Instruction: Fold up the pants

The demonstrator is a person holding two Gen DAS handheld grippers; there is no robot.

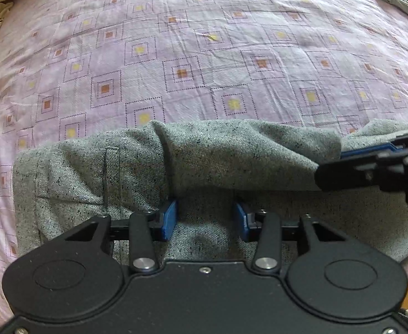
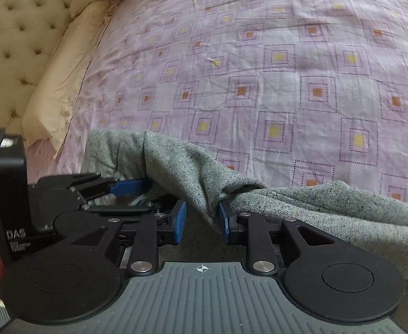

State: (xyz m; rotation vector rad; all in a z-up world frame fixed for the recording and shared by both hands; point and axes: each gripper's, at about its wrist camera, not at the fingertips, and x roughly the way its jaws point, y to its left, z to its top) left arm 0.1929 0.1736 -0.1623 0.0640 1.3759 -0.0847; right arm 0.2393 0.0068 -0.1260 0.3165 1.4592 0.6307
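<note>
- Both hand-held grippers hang close over the near edge of the bed, pointing steeply down at the grey pants [image 1: 137, 164].
- Left gripper [image 1: 205, 218]: its blue pads stand apart with flat grey cloth under the gap; I see nothing pinched between them, so I read it as spread over the fabric.
- Right gripper [image 2: 202, 221]: its pads sit closer together and a ridge of the grey cloth runs down into the gap. Whether the pads truly press on that ridge I cannot tell from where I look.
- In the left wrist view the right gripper comes in from the right edge, its tip against the rolled-over fold of cloth.
- The pants lie along the near side of the bed, long axis running left to right across both views, bunched into a raised roll just beyond the fingers. Both grippers are right on the garment; the left stands nearer the flat end with the seam, the right nearer the heaped part.
- My judgement: the fold is partly made, and the next move turns on carrying that roll away from the edge, across the long axis.
- Writing: the black body of the left gripper shows "DAS" in the right wrist view; the smaller lines below are too fine to read.
- Beyond, the lilac bedsheet [image 2: 301, 89] with square prints spreads out, then a cream pillow [image 2: 64, 78] and the tufted headboard [image 2: 14, 22].
</note>
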